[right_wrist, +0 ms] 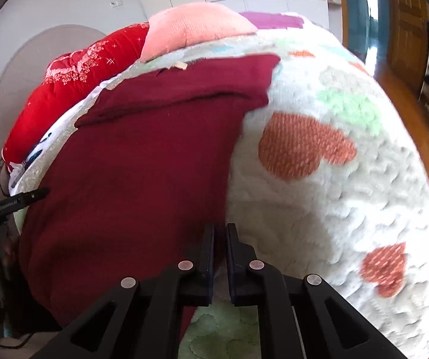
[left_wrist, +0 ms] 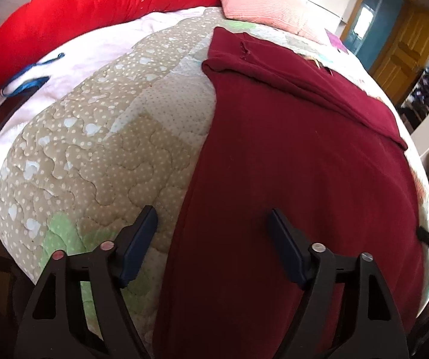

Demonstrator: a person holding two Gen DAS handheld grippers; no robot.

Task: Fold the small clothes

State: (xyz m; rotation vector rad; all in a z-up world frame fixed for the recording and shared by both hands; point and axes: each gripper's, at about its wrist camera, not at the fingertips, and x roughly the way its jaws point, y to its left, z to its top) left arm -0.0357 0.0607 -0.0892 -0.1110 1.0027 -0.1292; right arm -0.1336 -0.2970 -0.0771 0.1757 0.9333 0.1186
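A dark red garment (left_wrist: 289, 173) lies spread flat on the bed, its far part folded over into a band. It also shows in the right wrist view (right_wrist: 130, 164). My left gripper (left_wrist: 213, 221) is open, its jaws wide apart, low over the garment's left edge; one finger is over the quilt, the other over the cloth. My right gripper (right_wrist: 220, 239) is shut on the garment's right edge, near the bottom. The left gripper's tip (right_wrist: 31, 194) shows at the far left of the right wrist view.
The bed carries a beige dotted quilt (left_wrist: 94, 149) and a fluffy white blanket with orange hearts (right_wrist: 334, 194). A red duvet (left_wrist: 94, 0) and pink pillow (left_wrist: 262, 6) lie at the head. A dark tablet (left_wrist: 7, 110) lies at left. A wooden door (left_wrist: 406, 51) stands beyond.
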